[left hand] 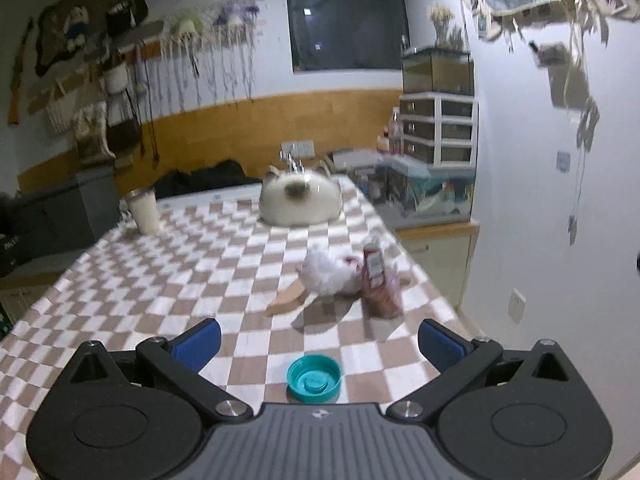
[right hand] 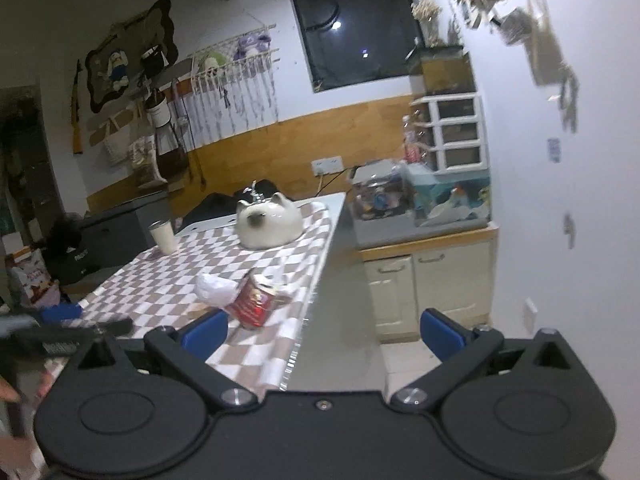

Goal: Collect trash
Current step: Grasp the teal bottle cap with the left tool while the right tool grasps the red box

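Left wrist view: the left gripper (left hand: 319,342) hangs over a table covered in a brown-and-white checked tablecloth (left hand: 180,272); its blue-padded fingers (left hand: 198,344) stand wide apart and grip nothing.
Teal cap (left hand: 314,379): lies on the cloth with its hollow side up, between the two fingers and close to the gripper body, touching neither pad.
Trash pile: a crumpled white tissue (left hand: 324,274) sits farther along the table toward its right edge; a red wrapper (left hand: 376,280) stands tilted just beside it on the right, and a flat brown scrap (left hand: 288,298) lies at the tissue's near left. The picture is blurred, so I cannot tell whether these touch.
Far end of table: a white cat-shaped container (left hand: 298,200) sits near the far edge, and a pale cup (left hand: 145,210) stands well apart to its left.
Right wrist view: the right gripper (right hand: 322,336) is held over the table's right edge, part above the cloth and part above the floor; its blue fingers (right hand: 204,334) are spread apart and empty.
Trash from this side: the white tissue (right hand: 214,288) and a red can-like package (right hand: 256,302) lie together near the table edge, just beyond the left finger.
Background: cream floor cabinets (right hand: 428,280) stand against the right wall, with a fish tank (right hand: 452,200) on top.
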`<state>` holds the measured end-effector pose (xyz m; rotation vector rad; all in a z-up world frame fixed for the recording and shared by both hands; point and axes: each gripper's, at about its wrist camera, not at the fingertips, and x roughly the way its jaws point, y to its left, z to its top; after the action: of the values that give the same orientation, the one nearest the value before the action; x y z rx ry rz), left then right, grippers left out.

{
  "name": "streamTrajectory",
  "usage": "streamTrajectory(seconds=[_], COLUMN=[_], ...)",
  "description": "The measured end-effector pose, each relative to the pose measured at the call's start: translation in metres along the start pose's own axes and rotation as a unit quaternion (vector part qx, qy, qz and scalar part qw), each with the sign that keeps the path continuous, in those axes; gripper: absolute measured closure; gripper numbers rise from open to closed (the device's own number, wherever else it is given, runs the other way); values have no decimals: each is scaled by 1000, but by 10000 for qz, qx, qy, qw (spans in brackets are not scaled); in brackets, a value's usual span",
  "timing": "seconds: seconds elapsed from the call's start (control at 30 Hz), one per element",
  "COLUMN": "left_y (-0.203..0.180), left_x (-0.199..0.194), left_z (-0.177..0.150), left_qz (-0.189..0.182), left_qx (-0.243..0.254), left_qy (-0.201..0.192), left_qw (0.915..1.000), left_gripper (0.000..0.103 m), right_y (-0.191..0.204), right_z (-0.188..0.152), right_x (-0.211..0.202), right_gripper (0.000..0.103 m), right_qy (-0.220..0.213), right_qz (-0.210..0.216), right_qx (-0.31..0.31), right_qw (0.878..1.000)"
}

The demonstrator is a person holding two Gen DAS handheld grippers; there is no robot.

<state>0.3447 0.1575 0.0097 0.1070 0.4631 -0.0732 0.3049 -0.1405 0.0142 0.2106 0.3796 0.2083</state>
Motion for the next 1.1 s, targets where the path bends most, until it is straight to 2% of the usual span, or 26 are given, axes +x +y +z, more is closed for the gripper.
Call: streamTrajectory(seconds=[0.2, 0.43, 0.57, 0.7, 0.8, 0.87, 0.93, 1.1], left_y=[13, 25, 28, 30, 33, 38, 43, 43], left_x=[50, 82, 92, 92, 89, 87, 87, 87], left_z=[-17, -37, -45, -51, -51, -52, -52, -50], left_qz=[-258, -687, -729, -774, -835, -909, -930, -893], left_qx=[58, -236, -321, -369, -435, -575, -704, -670], left_qy=[491, 748, 927, 920, 831, 762, 735, 715], left_qw=[9984, 9945, 9925, 9921, 9921, 9913, 9905, 9912], left_gripper=[0, 0, 0, 0, 1, 4, 12, 21], right_y=[15, 30, 37, 47, 53, 54, 55, 60], right_z=[11, 15, 13, 6, -1, -7, -12, -20], right_x=[52, 117, 160, 202, 231, 247, 257, 272], right_gripper=[0, 0, 9, 13, 21, 28, 28, 33], right_qy=[286, 667, 978, 1190, 1343, 1367, 1294, 1275], right_qz=[209, 457, 619, 687, 635, 506, 403, 281], right_qx=[455, 1128, 1646, 1980, 2138, 2219, 2220, 2147], right_qw=[9983, 9903, 9795, 9705, 9655, 9641, 9656, 9679])
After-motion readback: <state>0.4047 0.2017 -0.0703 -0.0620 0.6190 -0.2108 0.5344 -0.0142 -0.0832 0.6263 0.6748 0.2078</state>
